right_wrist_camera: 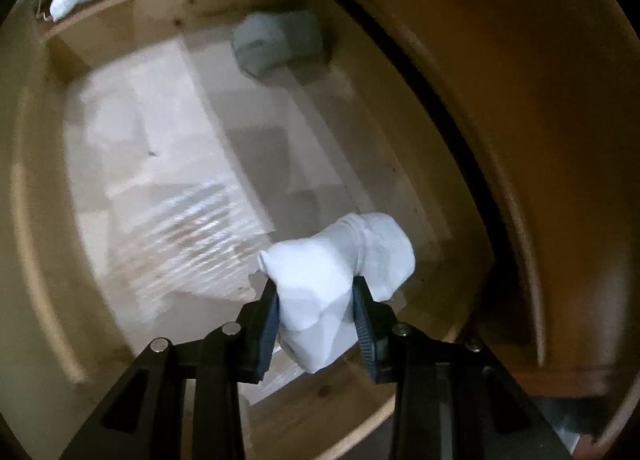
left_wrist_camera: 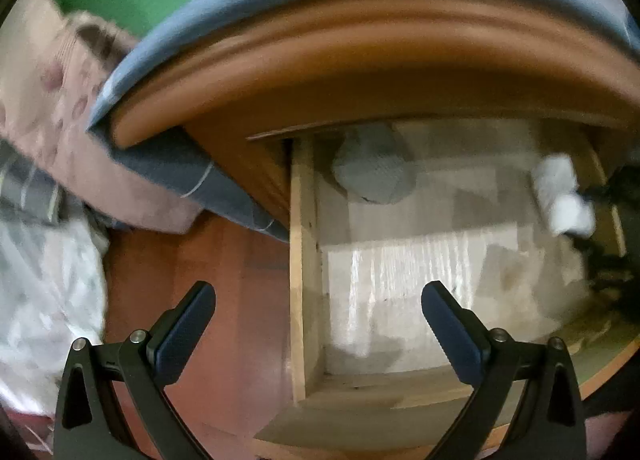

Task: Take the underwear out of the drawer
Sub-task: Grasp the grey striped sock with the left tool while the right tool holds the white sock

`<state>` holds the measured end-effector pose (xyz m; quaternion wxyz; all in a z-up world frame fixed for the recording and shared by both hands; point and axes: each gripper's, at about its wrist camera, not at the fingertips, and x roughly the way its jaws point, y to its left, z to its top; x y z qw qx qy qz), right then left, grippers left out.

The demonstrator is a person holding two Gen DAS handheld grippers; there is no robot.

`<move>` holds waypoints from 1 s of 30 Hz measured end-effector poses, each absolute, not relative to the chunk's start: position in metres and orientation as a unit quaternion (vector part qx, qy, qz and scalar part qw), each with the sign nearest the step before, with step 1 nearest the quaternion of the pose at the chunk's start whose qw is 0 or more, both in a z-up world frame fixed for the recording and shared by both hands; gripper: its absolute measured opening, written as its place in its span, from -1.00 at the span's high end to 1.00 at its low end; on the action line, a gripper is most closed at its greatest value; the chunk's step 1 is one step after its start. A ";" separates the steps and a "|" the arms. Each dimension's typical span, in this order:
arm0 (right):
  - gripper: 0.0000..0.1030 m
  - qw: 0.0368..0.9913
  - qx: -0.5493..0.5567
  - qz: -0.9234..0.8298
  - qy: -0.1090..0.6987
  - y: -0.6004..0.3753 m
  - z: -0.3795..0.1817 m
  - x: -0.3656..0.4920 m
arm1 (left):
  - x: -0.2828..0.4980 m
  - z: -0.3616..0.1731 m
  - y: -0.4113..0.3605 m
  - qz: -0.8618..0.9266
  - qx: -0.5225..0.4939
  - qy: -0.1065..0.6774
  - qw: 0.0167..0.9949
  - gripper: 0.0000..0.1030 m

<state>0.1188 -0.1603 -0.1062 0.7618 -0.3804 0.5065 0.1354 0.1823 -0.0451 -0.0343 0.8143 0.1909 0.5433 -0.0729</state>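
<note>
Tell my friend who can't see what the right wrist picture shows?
The right gripper is shut on a white bundle, holding it above the open wooden drawer. A grey bundle lies in the drawer's far corner, on a pale liner. The picture is a bit blurry.

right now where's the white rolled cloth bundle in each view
Left wrist view: the white rolled cloth bundle sits at the far right edge, above the open wooden drawer, with a dark gripper shape beside it.
Right wrist view: it is low and right of centre, clamped in the right gripper.
Shared landmark: the grey folded cloth bundle at the back of the drawer.
</note>
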 end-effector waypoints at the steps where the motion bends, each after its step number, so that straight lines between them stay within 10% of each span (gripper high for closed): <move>1: 0.33 0.768 -0.372 0.140 0.502 -0.160 -0.097 0.117 | 0.181 -0.036 -0.049 -0.076 0.203 0.542 0.812 -0.99; 15: 0.33 0.854 -0.217 0.153 0.448 -0.185 -0.020 0.095 | 0.185 -0.054 -0.088 -0.122 0.218 0.563 0.788 -0.99; 25: 0.33 0.860 -0.191 0.153 0.447 -0.209 -0.015 0.086 | 0.158 -0.089 -0.150 -0.108 0.525 0.382 0.753 -0.99; 30: 0.33 0.859 -0.181 0.147 0.455 -0.214 -0.017 0.088 | 0.176 -0.105 -0.156 -0.114 0.504 0.418 0.748 -0.91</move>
